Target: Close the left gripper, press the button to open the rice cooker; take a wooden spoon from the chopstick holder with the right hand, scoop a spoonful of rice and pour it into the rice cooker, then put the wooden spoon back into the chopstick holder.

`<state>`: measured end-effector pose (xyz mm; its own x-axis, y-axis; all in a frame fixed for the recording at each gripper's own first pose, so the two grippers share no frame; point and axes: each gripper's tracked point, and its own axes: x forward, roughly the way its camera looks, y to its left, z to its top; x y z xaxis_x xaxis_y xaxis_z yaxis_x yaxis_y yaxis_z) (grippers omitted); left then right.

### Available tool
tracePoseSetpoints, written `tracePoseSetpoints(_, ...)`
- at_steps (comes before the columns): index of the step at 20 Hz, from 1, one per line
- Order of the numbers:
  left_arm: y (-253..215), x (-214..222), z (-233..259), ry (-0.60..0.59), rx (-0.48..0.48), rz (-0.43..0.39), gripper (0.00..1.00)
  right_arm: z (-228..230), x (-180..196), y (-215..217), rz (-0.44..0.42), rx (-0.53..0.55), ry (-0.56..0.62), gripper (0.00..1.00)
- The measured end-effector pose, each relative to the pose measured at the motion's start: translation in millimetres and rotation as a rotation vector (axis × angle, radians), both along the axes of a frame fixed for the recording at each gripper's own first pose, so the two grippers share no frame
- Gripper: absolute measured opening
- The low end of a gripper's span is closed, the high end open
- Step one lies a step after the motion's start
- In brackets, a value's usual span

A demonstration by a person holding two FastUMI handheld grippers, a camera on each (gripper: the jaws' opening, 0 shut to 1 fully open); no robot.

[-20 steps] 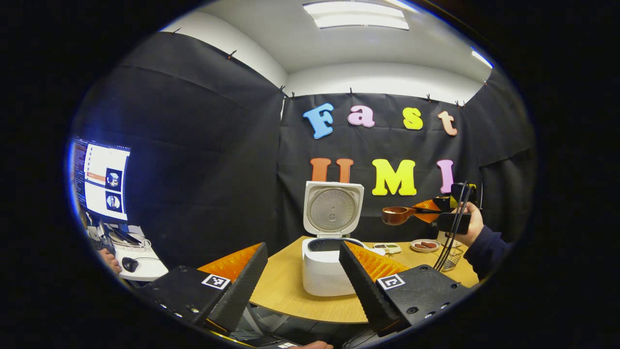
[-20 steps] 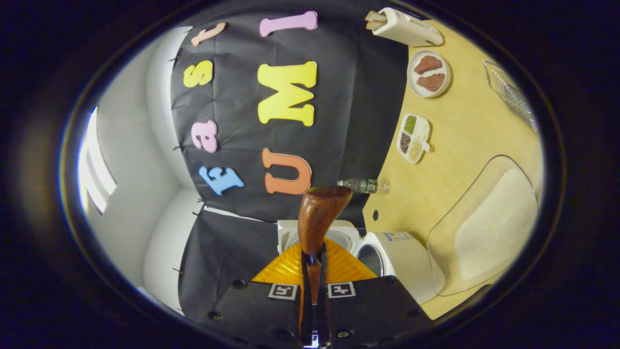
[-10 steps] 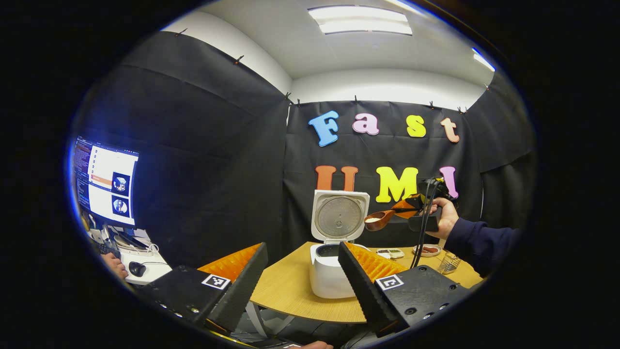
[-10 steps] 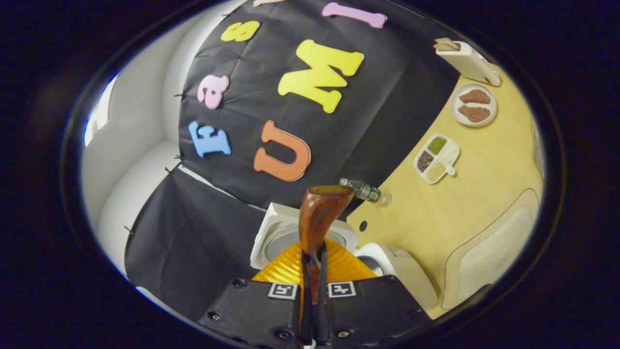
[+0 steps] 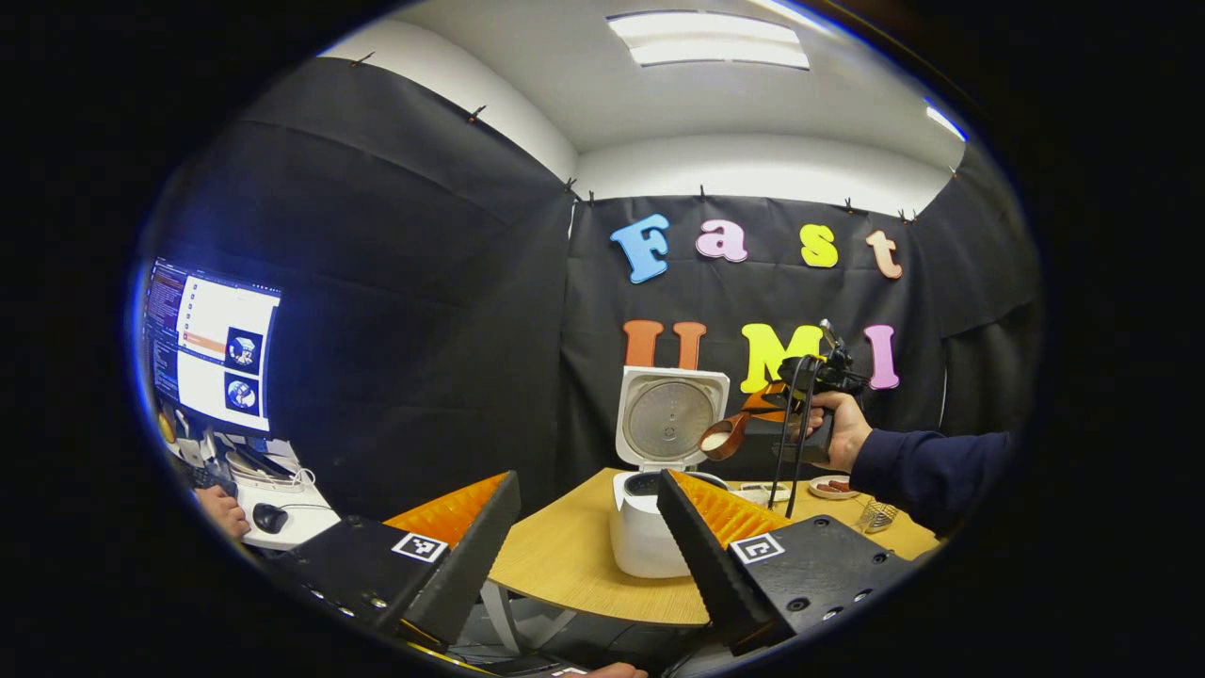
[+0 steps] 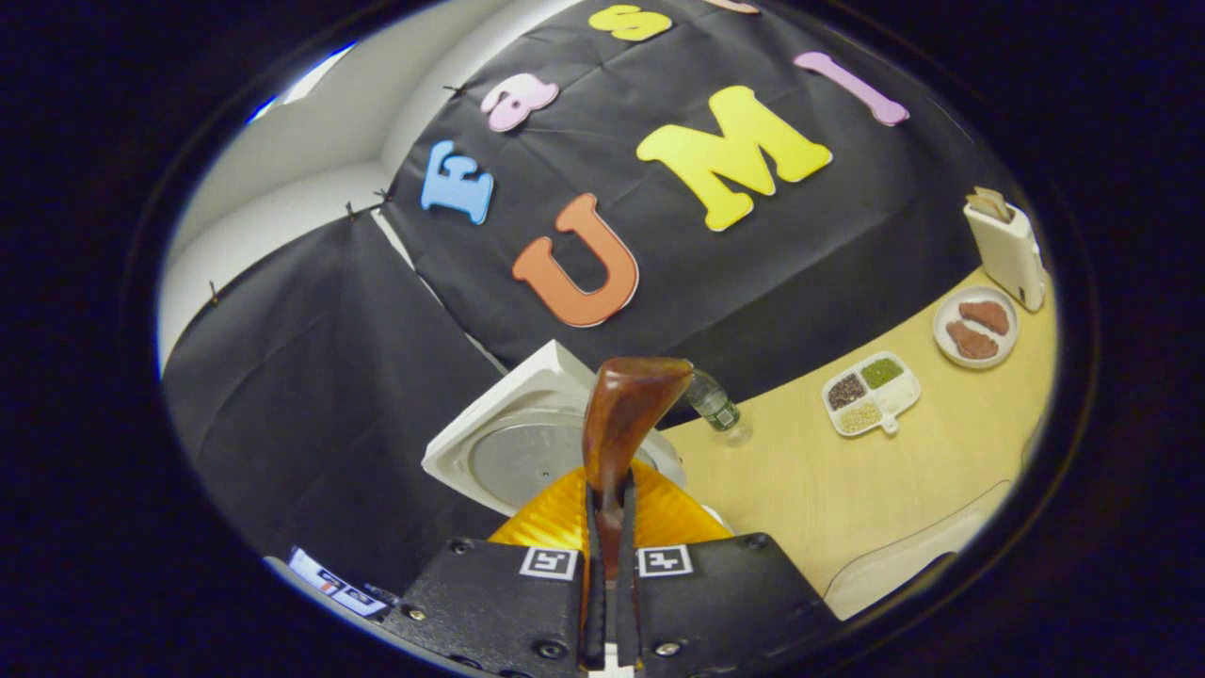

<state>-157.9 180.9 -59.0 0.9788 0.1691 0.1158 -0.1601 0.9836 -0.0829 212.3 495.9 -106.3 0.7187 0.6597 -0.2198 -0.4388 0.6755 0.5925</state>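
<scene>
The white rice cooker (image 5: pixel 643 541) stands on the wooden table (image 5: pixel 565 565) with its lid (image 5: pixel 669 418) up. Just above its pot hangs the wooden spoon (image 5: pixel 723 437), tilted, with white rice in its bowl. My right gripper (image 5: pixel 764 412), held by a hand (image 5: pixel 843 428), is shut on the spoon's handle. In the right gripper view the spoon (image 6: pixel 629 410) sticks up from that gripper (image 6: pixel 610 513), with the cooker's lid (image 6: pixel 527 457) behind it. My left gripper (image 5: pixel 586 532) stands open, low in front of the table, apart from the cooker. The wire chopstick holder (image 5: pixel 875 515) sits at the right.
A water bottle (image 6: pixel 713 403), a compartment dish of grains (image 6: pixel 871 393), a plate with brown food (image 6: pixel 979 326) and a toaster (image 6: pixel 1007 247) stand along the table's back. A clear rice container's rim (image 6: pixel 894 570) is nearby. A monitor (image 5: pixel 212 348) and mouse (image 5: pixel 268 516) sit left.
The right gripper has carried the spoon left, from over the dishes to above the cooker's pot, and tipped it. The left gripper stays open.
</scene>
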Motion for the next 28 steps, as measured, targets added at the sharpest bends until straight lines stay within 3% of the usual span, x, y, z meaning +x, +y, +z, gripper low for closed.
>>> tracePoseSetpoints(11, -5, 3, -12, 0.02, 0.013, -0.018, 0.94, -20, -25, 23, 0.073, -0.314, -0.321, 0.1)
tracePoseSetpoints(18, -9, 7, -23, 0.041, -0.008, -0.037, 0.94, -23, -39, 30, 0.067, -0.574, -0.639, 0.1)
tracePoseSetpoints(24, -11, 8, -26, 0.052, 0.015, -0.034, 0.94, -30, -48, 40, 0.084, -0.654, -0.704, 0.1)
tracePoseSetpoints(28, -17, 12, -29, 0.063, 0.02, -0.046, 0.94, -28, -48, 31, 0.091, -0.615, -0.678, 0.1)
